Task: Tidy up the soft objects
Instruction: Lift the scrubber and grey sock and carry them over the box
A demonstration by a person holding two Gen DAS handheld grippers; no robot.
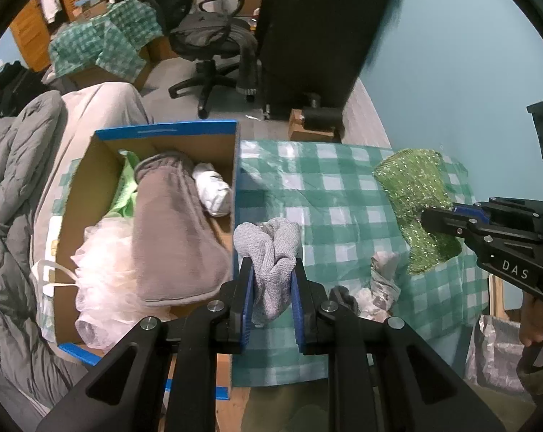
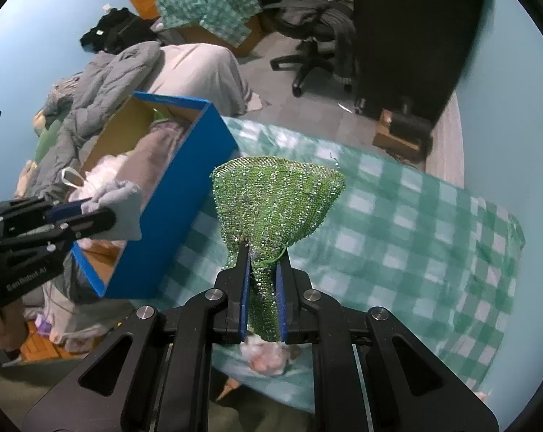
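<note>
The grey cloth (image 1: 273, 252) is bunched between the blue pads of the left gripper (image 1: 271, 288), whose jaws are nearly closed and pinch it at mid-length; its free end humps up past the fingertips. In the left wrist view it hangs over the desk (image 1: 343, 187), just beside the blue wall of the box (image 1: 165, 131), which lies to its left. The right wrist view shows the same cloth right at the box's near rim.

The green mesh (image 2: 276, 198) is held by the right gripper (image 2: 263, 273). Those jaws are shut tight on its gathered end, and the rest fans out wide beyond the fingertips, its long axis running straight away from the jaws. It hangs over the checked cover of the desk, with the box off to its left and clearly apart from it.

The box already holds a brown pouch (image 1: 170, 230), a white roll (image 1: 213, 190), a pale puff (image 1: 102, 252) and something light green (image 1: 127, 183). Free room seems to remain mostly at the right side near the white roll.

The coming move likely turns on the sideways gap to the box: the left hand is much nearer and needs only a short shift over the wall, while the right must cross more of the desk, so the cloth probably goes in first.
</note>
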